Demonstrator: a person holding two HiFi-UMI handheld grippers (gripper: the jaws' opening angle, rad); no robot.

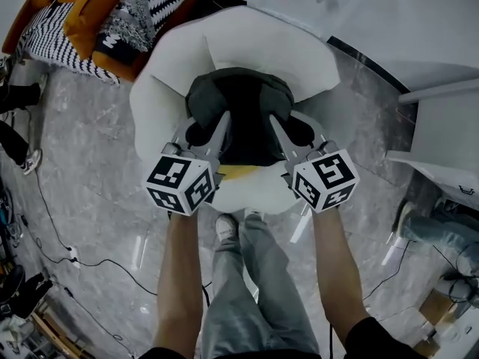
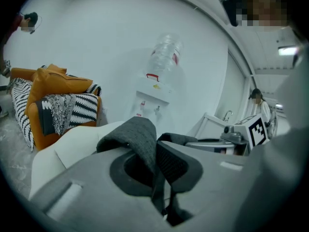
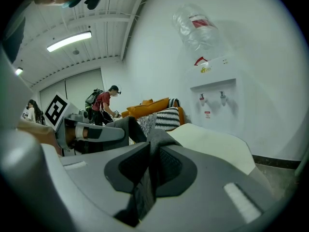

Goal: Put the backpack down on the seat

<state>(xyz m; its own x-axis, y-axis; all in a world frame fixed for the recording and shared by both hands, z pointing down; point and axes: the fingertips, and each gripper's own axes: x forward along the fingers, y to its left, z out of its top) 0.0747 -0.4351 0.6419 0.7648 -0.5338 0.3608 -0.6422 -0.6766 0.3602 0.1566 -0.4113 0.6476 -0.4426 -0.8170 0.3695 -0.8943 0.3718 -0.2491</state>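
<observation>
A dark grey backpack (image 1: pixel 239 114) hangs over the white armchair seat (image 1: pixel 247 189), held from the near side by both grippers. My left gripper (image 1: pixel 206 132) is shut on the backpack's left strap (image 2: pixel 145 139), which runs down between its pads. My right gripper (image 1: pixel 293 133) is shut on the right strap (image 3: pixel 150 161) in the same way. In the head view the bag covers most of the seat. A bit of yellow (image 1: pixel 239 172) shows under its near edge. Whether the bag rests on the cushion I cannot tell.
The white armchair's back (image 1: pixel 258 47) and arms curve round the bag. An orange sofa (image 1: pixel 90 17) with striped cushions stands at the far left. A water dispenser (image 2: pixel 154 88) stands against the wall behind. A white cabinet (image 1: pixel 441 133) is at the right. People stand in the background.
</observation>
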